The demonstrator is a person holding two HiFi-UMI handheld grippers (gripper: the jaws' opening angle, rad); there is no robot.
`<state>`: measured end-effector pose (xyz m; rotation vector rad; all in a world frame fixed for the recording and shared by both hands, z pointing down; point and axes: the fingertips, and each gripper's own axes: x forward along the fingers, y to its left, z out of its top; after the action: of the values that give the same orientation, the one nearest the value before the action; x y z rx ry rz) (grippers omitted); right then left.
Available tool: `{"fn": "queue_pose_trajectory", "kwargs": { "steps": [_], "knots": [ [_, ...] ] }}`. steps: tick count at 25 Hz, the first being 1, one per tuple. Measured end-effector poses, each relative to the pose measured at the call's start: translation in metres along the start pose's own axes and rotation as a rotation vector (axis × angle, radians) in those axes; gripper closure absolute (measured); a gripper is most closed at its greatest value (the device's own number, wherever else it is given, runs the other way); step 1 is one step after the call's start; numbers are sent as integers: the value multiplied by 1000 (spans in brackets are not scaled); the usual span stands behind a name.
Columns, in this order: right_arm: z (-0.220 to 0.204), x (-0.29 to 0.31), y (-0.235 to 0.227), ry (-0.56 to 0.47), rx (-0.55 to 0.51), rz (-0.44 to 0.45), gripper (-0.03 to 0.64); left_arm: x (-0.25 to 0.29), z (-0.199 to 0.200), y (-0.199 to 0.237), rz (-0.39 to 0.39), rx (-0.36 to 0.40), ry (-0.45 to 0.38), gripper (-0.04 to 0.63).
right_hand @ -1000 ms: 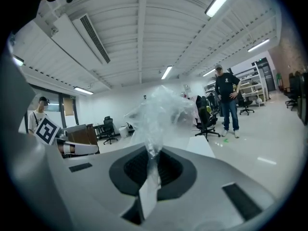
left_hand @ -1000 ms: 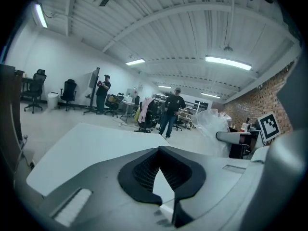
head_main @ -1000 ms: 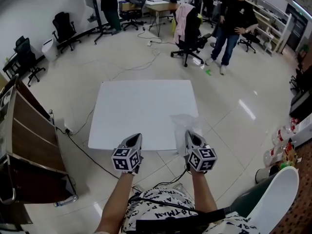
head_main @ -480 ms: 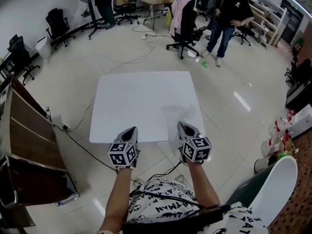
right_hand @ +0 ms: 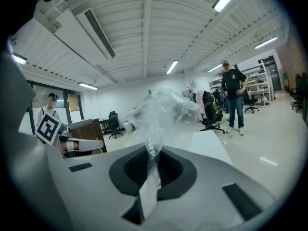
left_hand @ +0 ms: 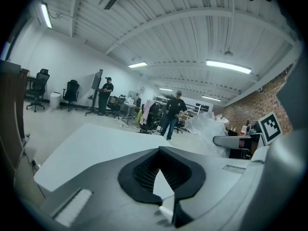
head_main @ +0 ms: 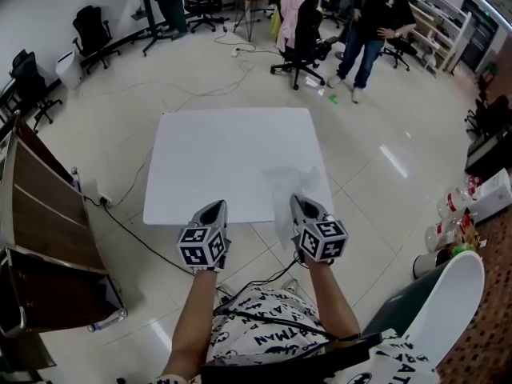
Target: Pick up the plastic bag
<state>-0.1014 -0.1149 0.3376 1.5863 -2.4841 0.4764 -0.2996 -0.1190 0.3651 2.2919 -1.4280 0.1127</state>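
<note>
The plastic bag point(head_main: 291, 189) is clear and crumpled, and it sits over the near right corner of the white table point(head_main: 228, 162), bunched at one end where the right tongs point(head_main: 301, 207) have it. In the right gripper view that pinched neck of the bag point(right_hand: 161, 110) runs down between the two dark pads of the right tongs point(right_hand: 150, 166), which are closed tight on it, and the rest of the film billows up and forward from there. The left tongs point(head_main: 214, 211) hang just off the table's near edge, well apart from the bag; their jaws are drawn together with nothing caught in them, and only a thin sliver of the table shows through the left tongs point(left_hand: 162, 179). The grasp itself looks done, and the bag appears raised off the table, though I cannot tell whether its far end has cleared the surface. What seems left is to lift it fully free.
</note>
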Motion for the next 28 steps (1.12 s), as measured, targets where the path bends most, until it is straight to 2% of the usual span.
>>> {"fn": "queue_pose_trajectory", "kwargs": {
  "steps": [7, 14, 18, 23, 28],
  "knots": [
    [-5, -7, -14, 10, -37, -30, 604, -4, -2, -1, -10, 12, 14, 589],
    [6, -20, -82, 3, -38, -129, 604, -16, -8, 23, -24, 16, 37, 589],
    [33, -28, -118, 15, -92, -202, 604, -21, -12, 34, -42, 70, 88, 589],
    [80, -32, -153, 49, -177, -272, 604, -17, -26, 35, -67, 53, 135, 589],
    [108, 8, -179, 10, -284, -209, 604, 1, -30, 42, -45, 27, 139, 589]
  ]
}}
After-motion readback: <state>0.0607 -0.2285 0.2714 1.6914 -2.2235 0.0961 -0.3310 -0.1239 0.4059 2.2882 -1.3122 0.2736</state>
